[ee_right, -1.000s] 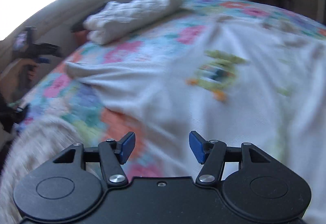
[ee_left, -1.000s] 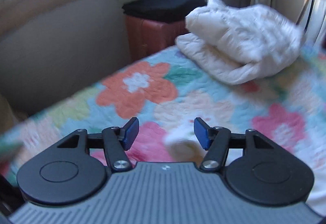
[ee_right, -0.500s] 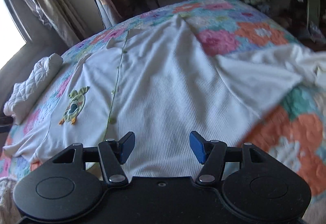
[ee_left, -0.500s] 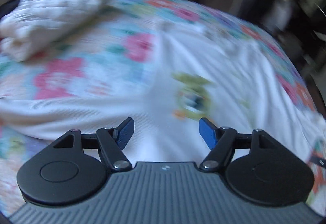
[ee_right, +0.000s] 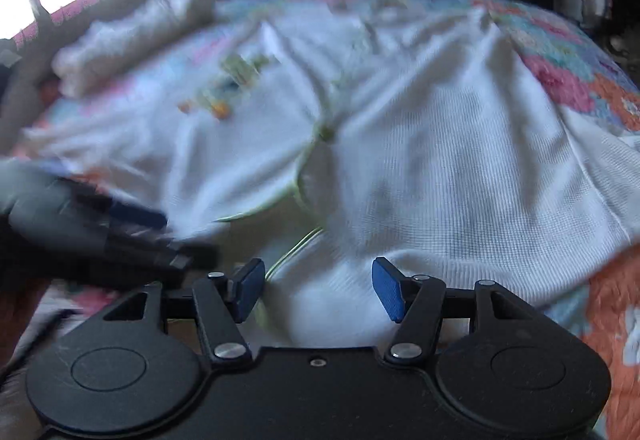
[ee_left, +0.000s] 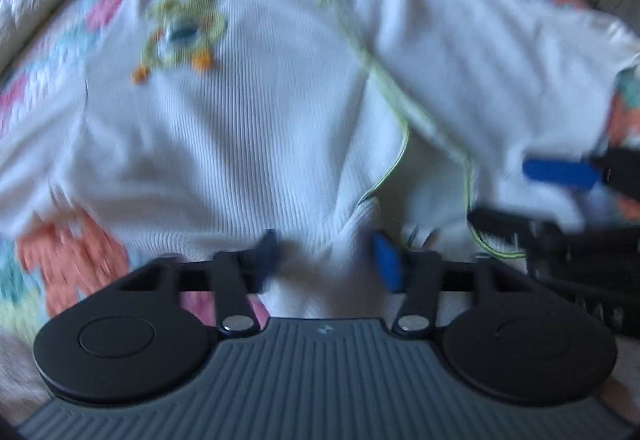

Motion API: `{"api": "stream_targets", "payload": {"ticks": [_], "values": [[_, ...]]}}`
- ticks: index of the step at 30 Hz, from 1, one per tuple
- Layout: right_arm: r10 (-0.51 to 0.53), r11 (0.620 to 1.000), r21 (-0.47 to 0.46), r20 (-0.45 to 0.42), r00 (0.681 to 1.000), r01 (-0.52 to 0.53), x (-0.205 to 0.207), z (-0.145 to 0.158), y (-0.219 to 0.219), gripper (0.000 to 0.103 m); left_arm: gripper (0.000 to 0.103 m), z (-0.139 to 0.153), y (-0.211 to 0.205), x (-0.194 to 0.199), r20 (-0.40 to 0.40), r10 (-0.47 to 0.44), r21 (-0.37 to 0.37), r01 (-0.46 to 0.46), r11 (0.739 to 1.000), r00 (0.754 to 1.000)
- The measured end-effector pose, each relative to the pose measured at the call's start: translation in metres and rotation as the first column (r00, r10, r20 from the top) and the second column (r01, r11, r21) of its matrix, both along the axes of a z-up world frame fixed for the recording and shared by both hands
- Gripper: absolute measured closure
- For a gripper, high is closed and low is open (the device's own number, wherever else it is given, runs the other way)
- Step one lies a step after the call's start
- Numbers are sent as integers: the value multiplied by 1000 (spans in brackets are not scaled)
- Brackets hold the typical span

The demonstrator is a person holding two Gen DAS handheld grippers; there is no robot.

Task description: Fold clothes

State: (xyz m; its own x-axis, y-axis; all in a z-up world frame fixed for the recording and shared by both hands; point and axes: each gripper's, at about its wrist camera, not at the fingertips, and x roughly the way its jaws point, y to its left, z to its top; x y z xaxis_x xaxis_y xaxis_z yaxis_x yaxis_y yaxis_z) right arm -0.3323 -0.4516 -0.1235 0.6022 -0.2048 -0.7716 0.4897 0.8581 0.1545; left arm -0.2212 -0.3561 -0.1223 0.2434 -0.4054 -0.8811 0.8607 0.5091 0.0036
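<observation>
Left wrist view: the left gripper (ee_left: 328,260) has just been closing, fingers partly apart, a ridge of the white ribbed garment (ee_left: 240,119) bunched between them, grip unclear. Right wrist view: the right gripper (ee_right: 318,288), also just closing, straddles the green-edged hem; the garment runs lengthwise ahead over the floral quilt (ee_right: 568,79).

Left gripper (ee_left: 326,258) pitched steeply downward, jaws part-way apart and just been closing, white cloth bunched between the blue pads; grip not confirmed through blur. Right gripper (ee_right: 318,290) alongside it, likewise angled down, jaws just been closing, cloth between pads, contact unclear.
</observation>
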Motion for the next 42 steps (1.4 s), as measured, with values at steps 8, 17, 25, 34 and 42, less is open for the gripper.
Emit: {"api": "stream_targets", "payload": {"ticks": [8,17,25,34,42], "values": [[-4,998,67,-73,997,9,-5,-9,5,97,62,0,22,-18,41,20,18,-21,1000,999],[-115,993,-30,20,993,115,-50,23,37,55,37,40,51,-50,145,11,-91,3,996,989],[-195,964,-163,100,976,209,-87,39,60,37,29,49,72,-58,203,54,-183,-16,983,978],[-251,934,-199,226,941,297,-102,51,78,18,16,50,98,-74,218,73,-267,-13,964,973],[-259,933,-185,253,932,309,-104,56,79,12,2,63,99,-80,183,92,-296,-34,955,979]]}}
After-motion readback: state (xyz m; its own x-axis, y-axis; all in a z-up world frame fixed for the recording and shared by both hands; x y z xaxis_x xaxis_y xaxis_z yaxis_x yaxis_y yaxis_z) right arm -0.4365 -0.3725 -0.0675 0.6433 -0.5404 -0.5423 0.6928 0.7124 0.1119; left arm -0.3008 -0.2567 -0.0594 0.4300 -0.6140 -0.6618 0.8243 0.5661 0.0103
